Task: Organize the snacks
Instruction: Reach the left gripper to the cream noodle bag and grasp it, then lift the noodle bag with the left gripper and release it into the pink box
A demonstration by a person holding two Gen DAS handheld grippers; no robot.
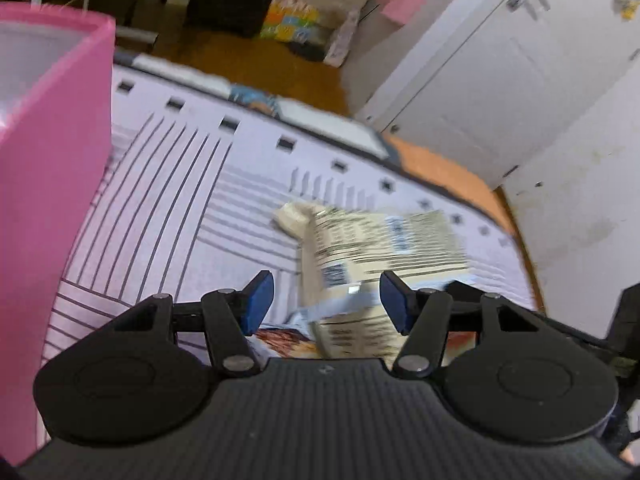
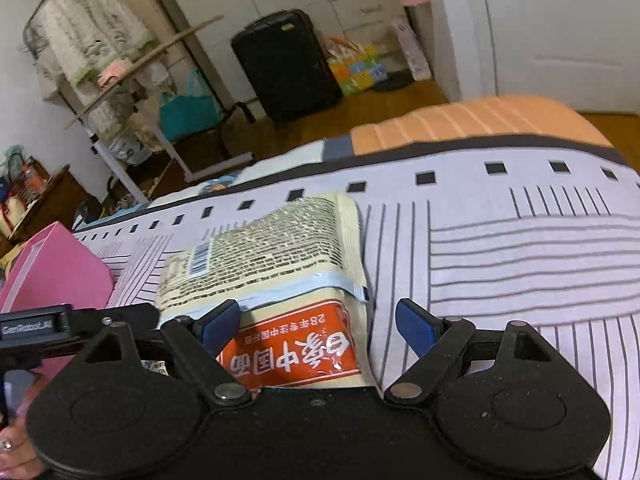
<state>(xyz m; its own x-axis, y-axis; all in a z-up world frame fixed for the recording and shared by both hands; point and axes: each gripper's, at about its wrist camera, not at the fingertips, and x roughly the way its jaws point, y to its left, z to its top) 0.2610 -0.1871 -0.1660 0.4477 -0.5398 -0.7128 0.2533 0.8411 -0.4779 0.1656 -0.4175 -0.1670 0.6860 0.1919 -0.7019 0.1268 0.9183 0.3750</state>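
Observation:
A cream noodle pack [image 1: 384, 240] printed with black text lies on the striped bedsheet [image 1: 160, 200], blurred in the left wrist view. My left gripper [image 1: 327, 300] hovers over its near end. The blue pads stand apart on either side without pressing it. In the right wrist view the same cream pack [image 2: 272, 252] overlaps a pack with a red-orange label [image 2: 292, 356]. My right gripper [image 2: 320, 322] is open over that label, its left pad at the pack's edge and its right pad clear of it. A pink box [image 1: 48, 200] stands at the left.
The pink box [image 2: 52, 276] sits on the sheet [image 2: 520, 260] beside the packs. Beyond the bed are an orange blanket [image 2: 480, 120], a black suitcase [image 2: 284, 64], a clothes rack [image 2: 100, 60] and white cupboard doors [image 1: 500, 100]. A hand [image 2: 12, 452] shows at the lower left.

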